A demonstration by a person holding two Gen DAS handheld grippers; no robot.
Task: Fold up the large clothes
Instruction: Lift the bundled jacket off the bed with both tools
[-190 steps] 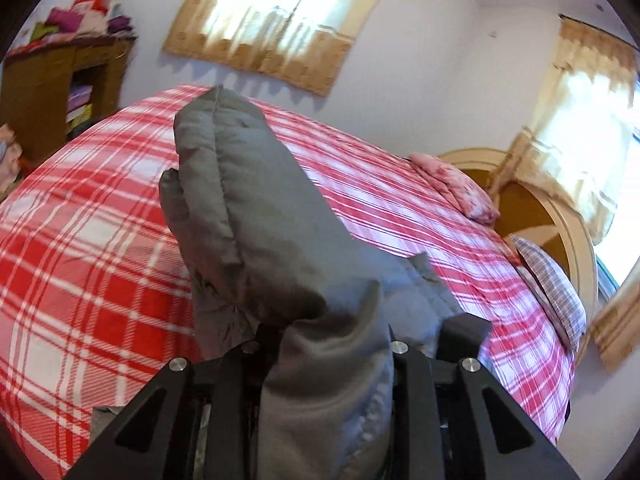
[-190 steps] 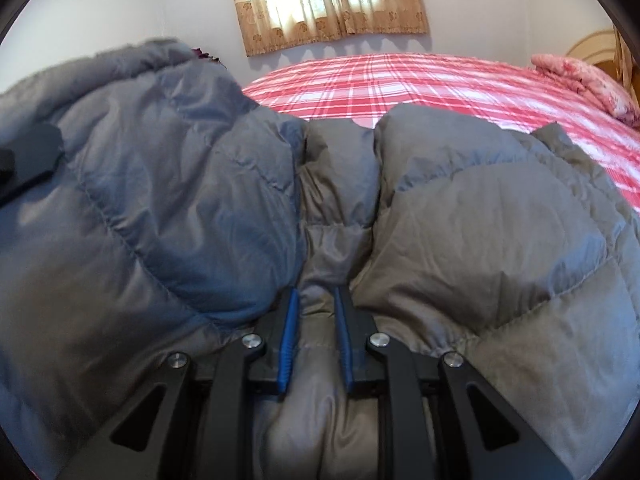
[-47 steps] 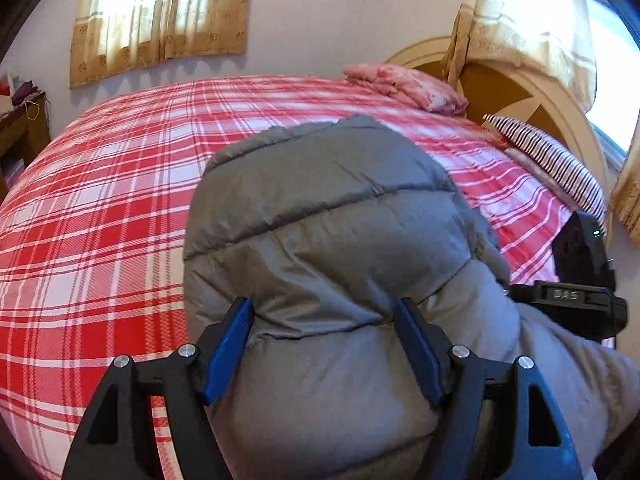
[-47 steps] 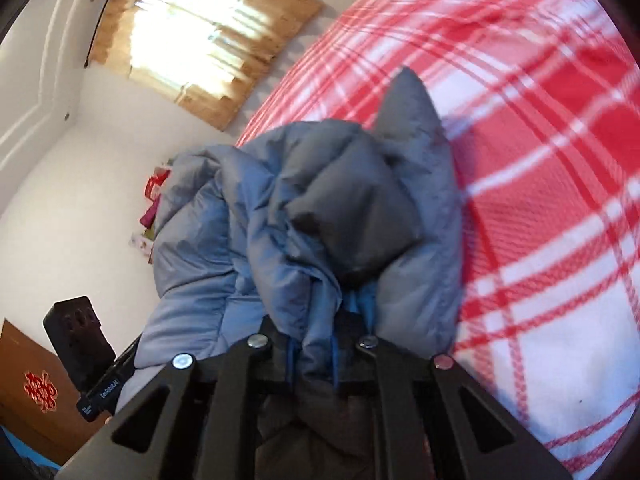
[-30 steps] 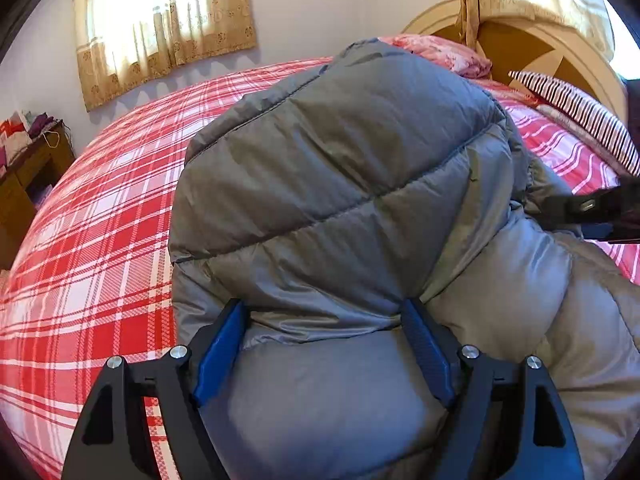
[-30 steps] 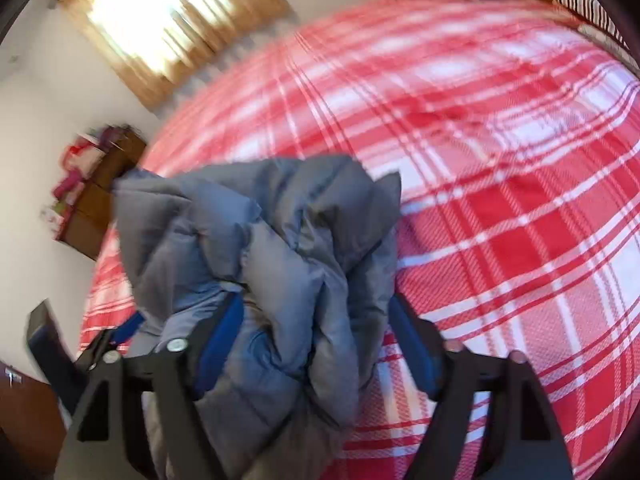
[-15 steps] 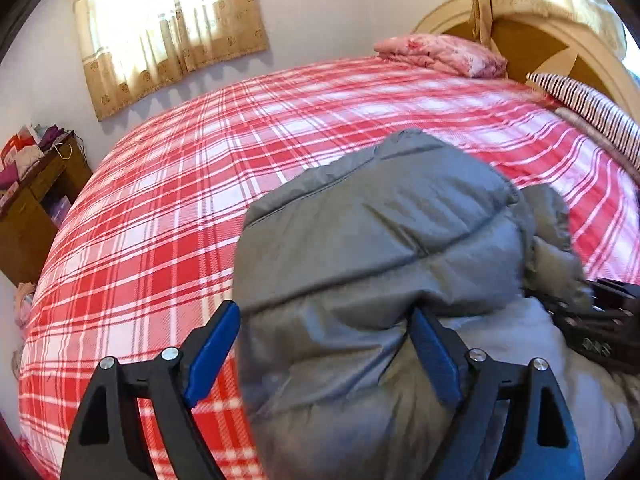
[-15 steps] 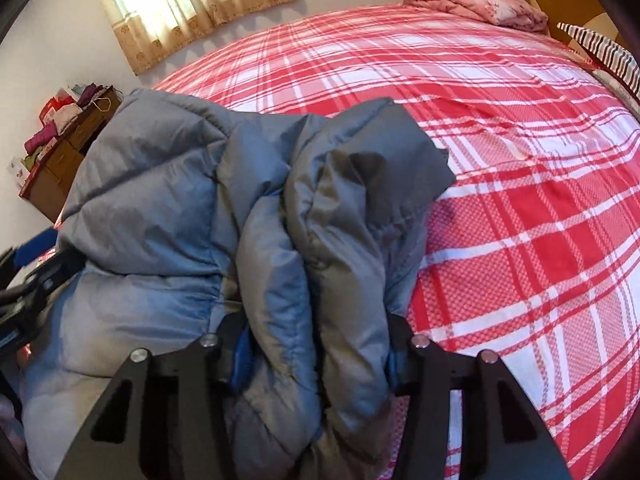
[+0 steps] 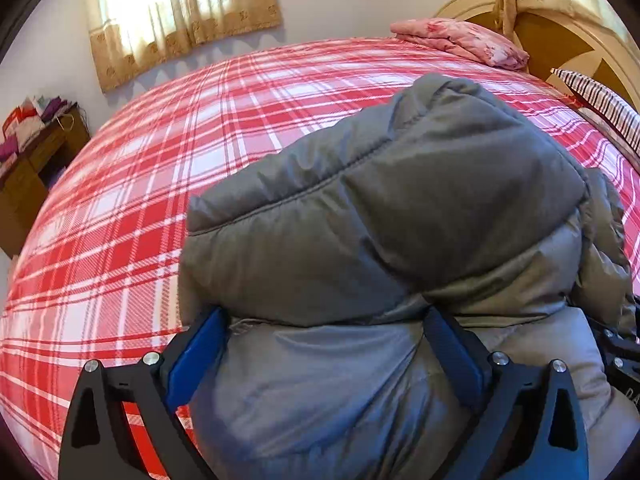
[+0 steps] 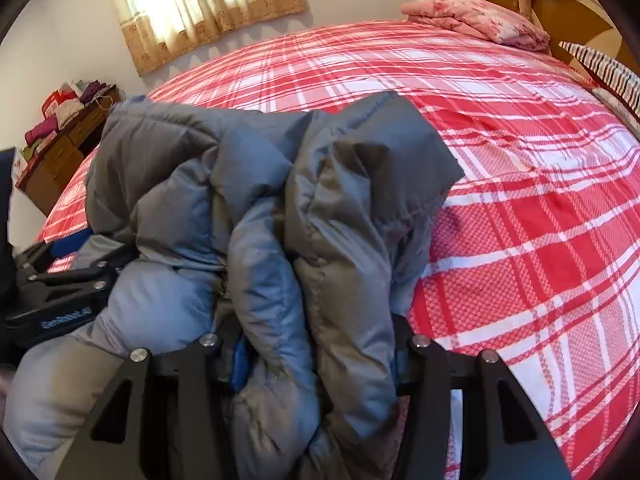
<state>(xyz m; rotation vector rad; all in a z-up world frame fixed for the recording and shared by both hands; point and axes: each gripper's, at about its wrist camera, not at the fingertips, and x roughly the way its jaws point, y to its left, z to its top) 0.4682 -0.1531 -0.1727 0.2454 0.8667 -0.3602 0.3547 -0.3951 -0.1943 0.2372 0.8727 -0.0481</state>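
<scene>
Because the grey puffer jacket (image 9: 380, 240) fills the middle and lower right of the left wrist view, most of what lies beneath it is hidden, and its lower edge is cut off by the bottom of the frame. It lies heaped on the red plaid bedspread (image 9: 140, 200), with a folded bulk rising toward the upper right. The left gripper (image 9: 324, 344) points down at the heap from the lower edge of the frame, its jaws opening and spread wide; the jacket bulges between the blue pads (image 9: 196, 356), and the right-hand pad is half buried in fabric, so contact there is hard to judge. At the far right edge a dark piece of the other tool is only partly visible. Seen from the right wrist camera, the jacket (image 10: 280, 220) sits in the centre and lower left, bunched into several thick folds that hide the fingertips of the right gripper (image 10: 316, 356); its jaws stand partway closed and pinch a fat roll of the jacket, with only a sliver of blue pad showing at the left. In the left of that frame the left gripper (image 10: 68, 272) appears blurred and partly covered by cloth. A folded pink blanket (image 10: 476, 24) rests at the upper right, near a striped pillow (image 10: 604, 68) cut off by the edge.
</scene>
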